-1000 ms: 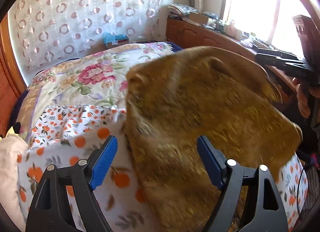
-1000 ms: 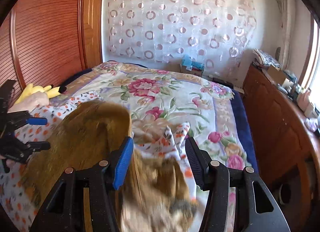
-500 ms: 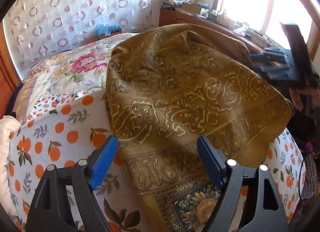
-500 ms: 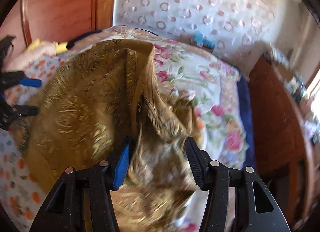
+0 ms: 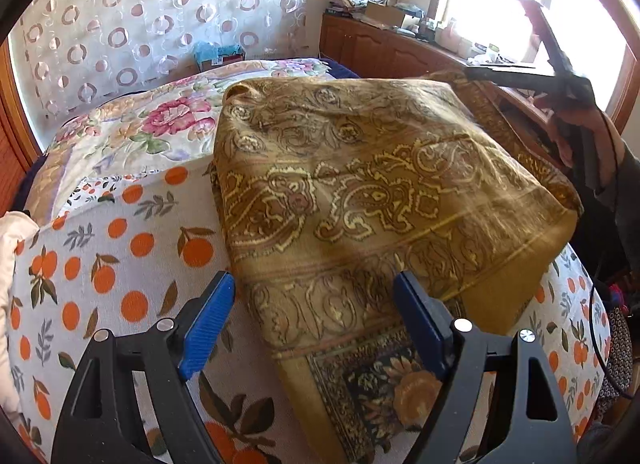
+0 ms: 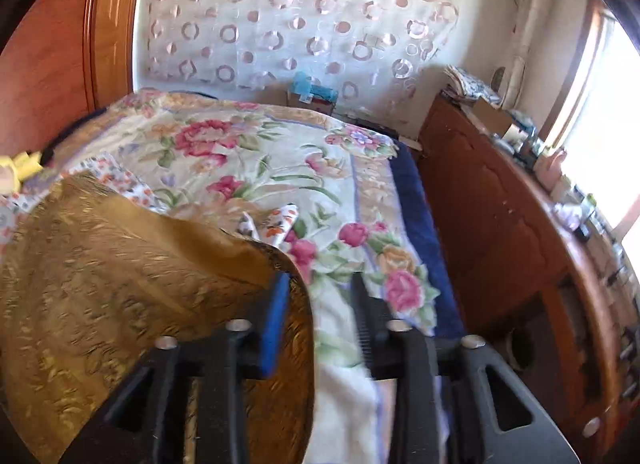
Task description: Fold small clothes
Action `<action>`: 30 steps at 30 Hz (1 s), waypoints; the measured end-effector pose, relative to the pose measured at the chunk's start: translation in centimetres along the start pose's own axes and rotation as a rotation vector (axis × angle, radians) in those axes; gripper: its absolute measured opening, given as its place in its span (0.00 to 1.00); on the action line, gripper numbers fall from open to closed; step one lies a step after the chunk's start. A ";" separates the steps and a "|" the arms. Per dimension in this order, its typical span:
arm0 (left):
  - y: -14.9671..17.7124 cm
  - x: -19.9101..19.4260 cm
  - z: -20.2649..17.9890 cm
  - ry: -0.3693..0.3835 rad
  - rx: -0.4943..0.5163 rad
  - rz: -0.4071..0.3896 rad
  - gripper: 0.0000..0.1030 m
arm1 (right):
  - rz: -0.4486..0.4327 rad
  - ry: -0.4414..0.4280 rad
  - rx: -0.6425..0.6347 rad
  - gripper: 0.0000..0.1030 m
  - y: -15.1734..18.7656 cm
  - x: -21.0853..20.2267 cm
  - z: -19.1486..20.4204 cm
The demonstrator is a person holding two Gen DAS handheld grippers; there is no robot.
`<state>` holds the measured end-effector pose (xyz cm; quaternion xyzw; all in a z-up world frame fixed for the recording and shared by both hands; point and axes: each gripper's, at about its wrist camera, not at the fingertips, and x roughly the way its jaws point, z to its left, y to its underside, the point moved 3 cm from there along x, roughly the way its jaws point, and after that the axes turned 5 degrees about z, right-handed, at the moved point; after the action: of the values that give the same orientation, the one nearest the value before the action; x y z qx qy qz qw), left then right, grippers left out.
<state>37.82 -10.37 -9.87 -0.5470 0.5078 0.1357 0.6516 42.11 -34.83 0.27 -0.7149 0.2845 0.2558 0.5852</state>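
Left wrist: one gold cloth (image 5: 360, 200), two tongs (image 5: 316, 316)

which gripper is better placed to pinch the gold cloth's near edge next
Left: the left gripper has its jaws open over the near edge of the gold cloth; the right gripper is at the far corner.

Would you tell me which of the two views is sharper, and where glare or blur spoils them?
Left wrist view: sharp on the golden scarf, though the window is blown out white. Right wrist view: motion-blurred overall, scarf pattern smeared, window glare at the right edge.
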 end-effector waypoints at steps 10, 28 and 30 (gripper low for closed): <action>1.9 -0.2 0.0 0.007 -0.013 0.038 0.80 | 0.081 -0.263 0.045 0.51 8.7 -6.7 -2.1; 2.9 -0.2 -0.3 -0.030 -0.022 0.019 0.80 | 0.171 -0.420 0.123 0.39 15.2 -10.2 -4.1; 3.0 -0.2 -0.4 -0.036 -0.019 0.020 0.80 | 0.182 -0.435 0.101 0.10 15.1 -9.8 -4.2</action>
<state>35.34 -9.57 -11.35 -0.5456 0.5002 0.1569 0.6539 24.67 -40.20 -2.60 -0.5843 0.2275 0.4407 0.6423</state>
